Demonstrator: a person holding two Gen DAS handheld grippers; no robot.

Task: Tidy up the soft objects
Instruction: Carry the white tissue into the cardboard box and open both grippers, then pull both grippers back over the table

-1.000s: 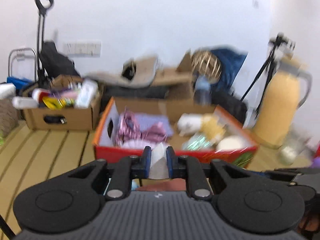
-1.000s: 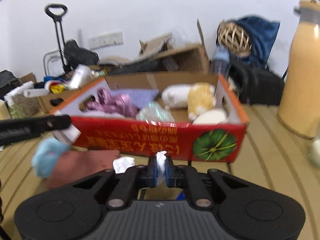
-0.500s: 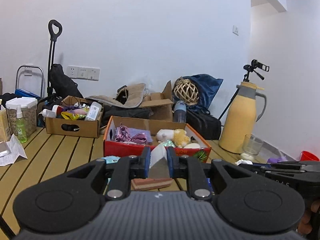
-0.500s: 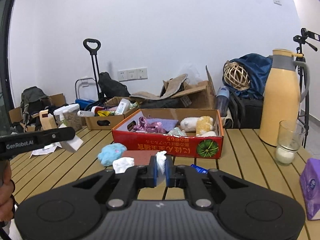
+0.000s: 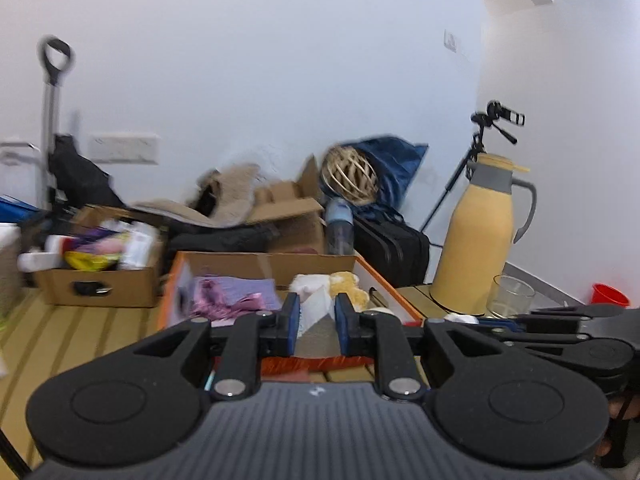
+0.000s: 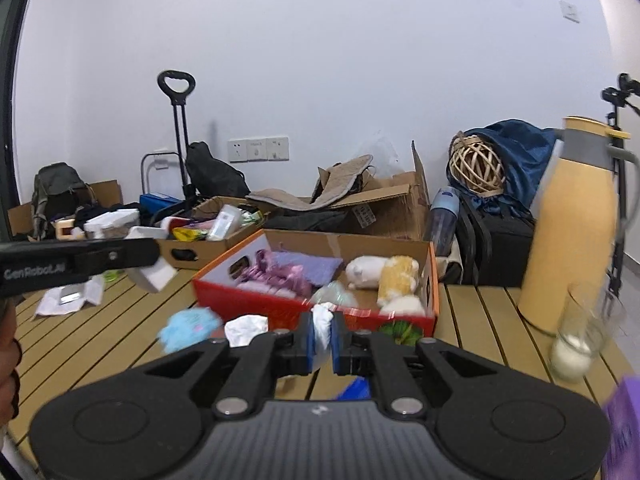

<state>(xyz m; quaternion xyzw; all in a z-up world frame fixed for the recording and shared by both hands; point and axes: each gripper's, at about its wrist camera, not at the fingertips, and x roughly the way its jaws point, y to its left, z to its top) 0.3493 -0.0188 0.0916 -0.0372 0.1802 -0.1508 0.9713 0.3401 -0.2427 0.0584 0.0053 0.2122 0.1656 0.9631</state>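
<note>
My left gripper (image 5: 316, 322) is shut on a white folded soft piece (image 5: 314, 314) and holds it in front of the red cardboard box (image 5: 176, 280). It also shows in the right wrist view (image 6: 154, 270) at the left, above the table. My right gripper (image 6: 322, 340) is shut on a crumpled white tissue (image 6: 322, 322), just before the box's near wall (image 6: 256, 304). The box holds pink and purple cloth (image 6: 280, 274), white and yellow plush toys (image 6: 384, 272) and a pale green item. A blue fluffy ball (image 6: 188, 326) and another white tissue (image 6: 245, 328) lie on the table before the box.
A yellow thermos (image 6: 572, 240) and a glass (image 6: 580, 332) stand at the right on the slatted wooden table (image 6: 480, 328). A purple packet (image 6: 624, 420) sits at the near right edge. A brown box of bottles (image 6: 208, 236) and white paper (image 6: 68, 300) are at the left. Clutter lines the wall.
Both grippers have moved forward toward the red box, still holding their white pieces. The box now looks larger in both views.
</note>
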